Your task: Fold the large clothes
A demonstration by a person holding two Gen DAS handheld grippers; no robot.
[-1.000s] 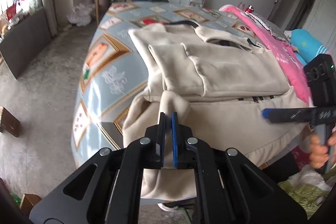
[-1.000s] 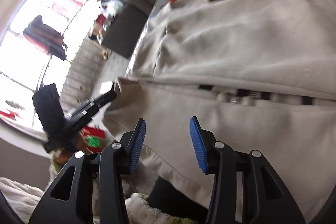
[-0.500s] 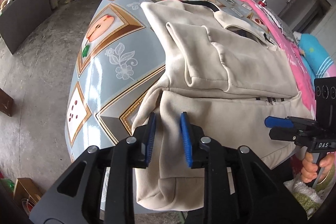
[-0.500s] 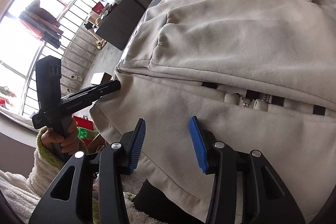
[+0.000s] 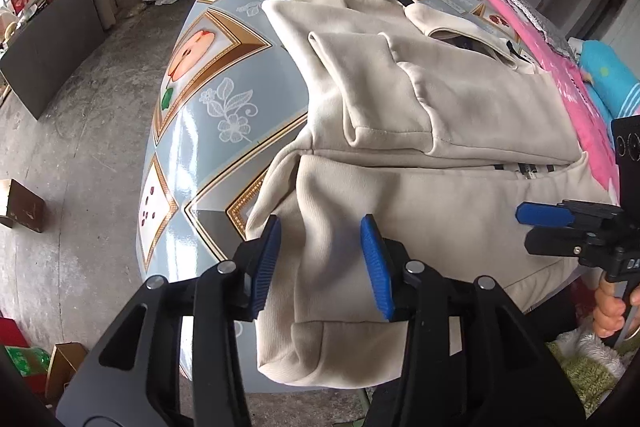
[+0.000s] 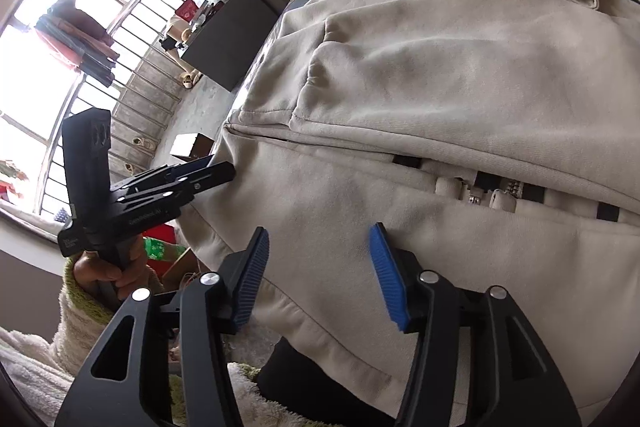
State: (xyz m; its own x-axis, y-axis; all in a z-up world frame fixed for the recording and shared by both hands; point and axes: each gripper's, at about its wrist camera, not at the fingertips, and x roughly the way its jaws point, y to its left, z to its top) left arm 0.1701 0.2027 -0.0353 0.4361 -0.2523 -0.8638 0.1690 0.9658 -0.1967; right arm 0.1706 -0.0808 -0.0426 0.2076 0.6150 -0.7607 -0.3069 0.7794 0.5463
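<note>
Bare concrete floor is showing beyond the table with its glossy blue picture-tile cover, where the cream zip-up fleece jacket is lying. Nearest me, my left gripper is hovering with its fingers spread, having just been opening; the jacket's hanging sleeve cuff is sitting between them, not pinched. My right gripper is also standing apart, having just been widening, over the jacket's near hem and gripping nothing. Farther off, one sleeve is already lying folded across the chest, collar at the far end. I am judging the folding partly done: this near sleeve and the body fold are remaining.
</note>
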